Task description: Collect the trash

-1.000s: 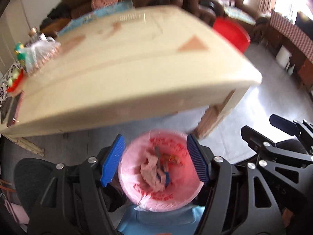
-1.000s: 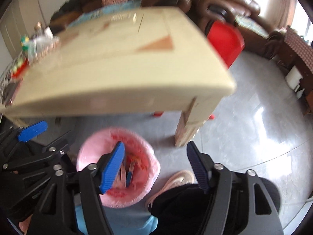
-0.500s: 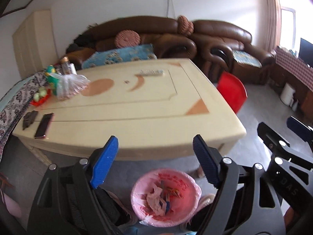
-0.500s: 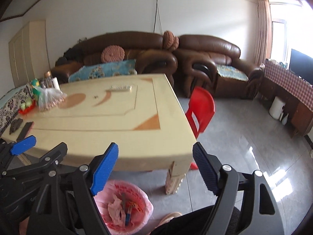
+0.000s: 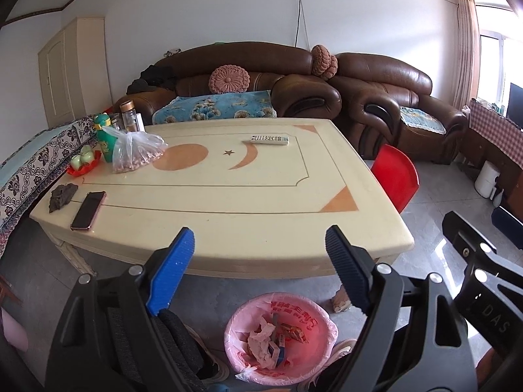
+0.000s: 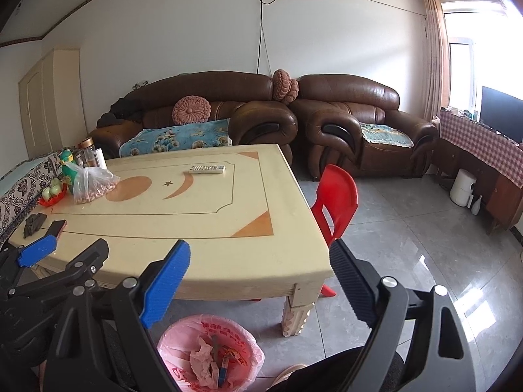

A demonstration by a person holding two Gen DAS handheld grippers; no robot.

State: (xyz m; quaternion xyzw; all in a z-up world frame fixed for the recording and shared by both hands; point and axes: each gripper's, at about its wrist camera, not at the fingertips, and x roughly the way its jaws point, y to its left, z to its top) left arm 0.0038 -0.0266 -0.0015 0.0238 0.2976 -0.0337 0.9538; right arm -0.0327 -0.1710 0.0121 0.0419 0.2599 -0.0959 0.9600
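Note:
A pink-lined trash bin (image 5: 281,339) stands on the floor in front of the table, holding crumpled paper and small wrappers; it also shows in the right wrist view (image 6: 210,352). My left gripper (image 5: 258,245) is open and empty, raised above the bin and facing the cream table (image 5: 228,196). My right gripper (image 6: 260,254) is open and empty, to the right of the left one, which shows at the lower left of its view (image 6: 49,261).
On the table are a remote (image 5: 269,138), a phone (image 5: 88,210), a dark lump (image 5: 62,197), a clear bag of nuts (image 5: 137,152), bottles and a red fruit dish (image 5: 83,163). A red chair (image 6: 336,202) stands at the table's right side. Brown sofas line the back.
Both grippers have risen and tilted up from looking down into the bin to facing across the table. Both stay open and empty.

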